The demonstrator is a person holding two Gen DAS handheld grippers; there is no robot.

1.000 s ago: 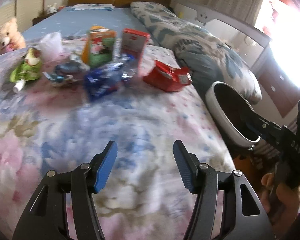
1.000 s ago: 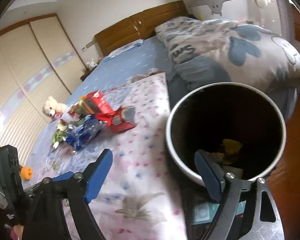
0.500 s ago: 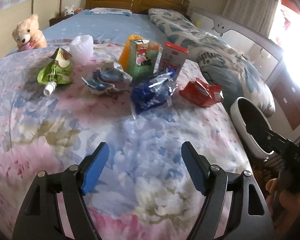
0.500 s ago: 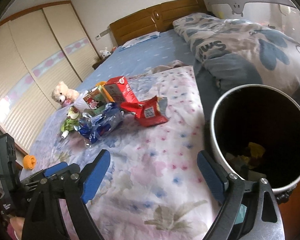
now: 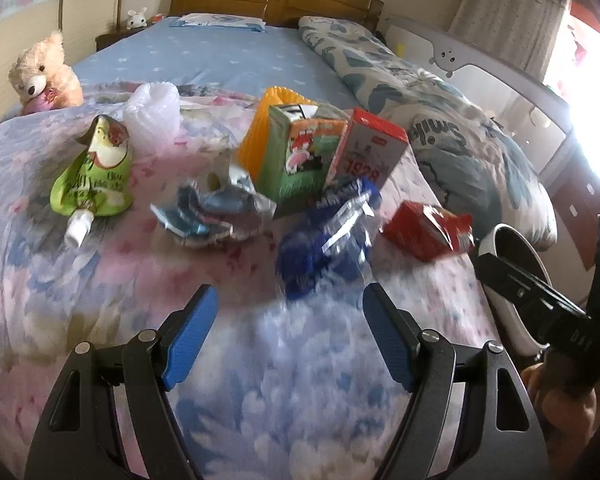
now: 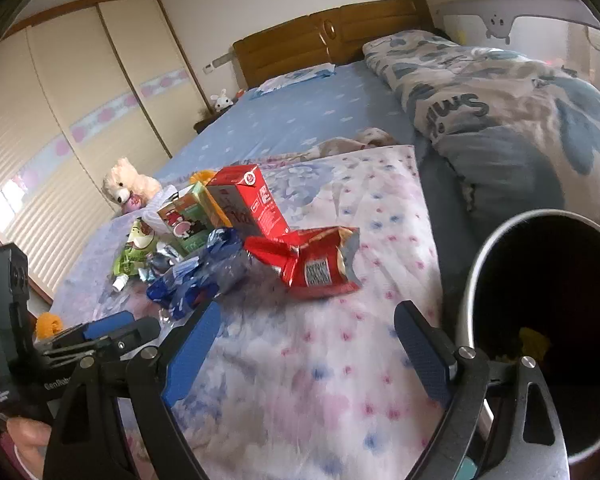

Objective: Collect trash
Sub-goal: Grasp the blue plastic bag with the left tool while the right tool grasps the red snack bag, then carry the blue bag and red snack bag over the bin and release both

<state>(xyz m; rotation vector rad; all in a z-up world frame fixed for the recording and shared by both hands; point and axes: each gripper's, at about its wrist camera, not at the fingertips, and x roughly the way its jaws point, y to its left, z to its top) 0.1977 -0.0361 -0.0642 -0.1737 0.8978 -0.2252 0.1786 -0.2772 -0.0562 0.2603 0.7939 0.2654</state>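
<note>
Both my tools hover wide and empty over the floral bedspread.

Left to right: green spouted pouch (image 5: 94,178), crumpled silvery-blue wrapper (image 5: 212,216), green carton (image 5: 300,160), red carton (image 5: 366,148), blue crinkled bag (image 5: 328,236), red snack packet (image 5: 428,230), white-rimmed dark bin (image 6: 540,320). Left tool (image 5: 286,338) and right tool (image 6: 306,346) grip nothing.

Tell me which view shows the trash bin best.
The right wrist view. There the trash bin fills the right side, its white rim and dark inside open to the camera, with a yellow scrap at the bottom. The left wrist view catches only part of its rim at the bed's edge, behind the right tool.
</note>
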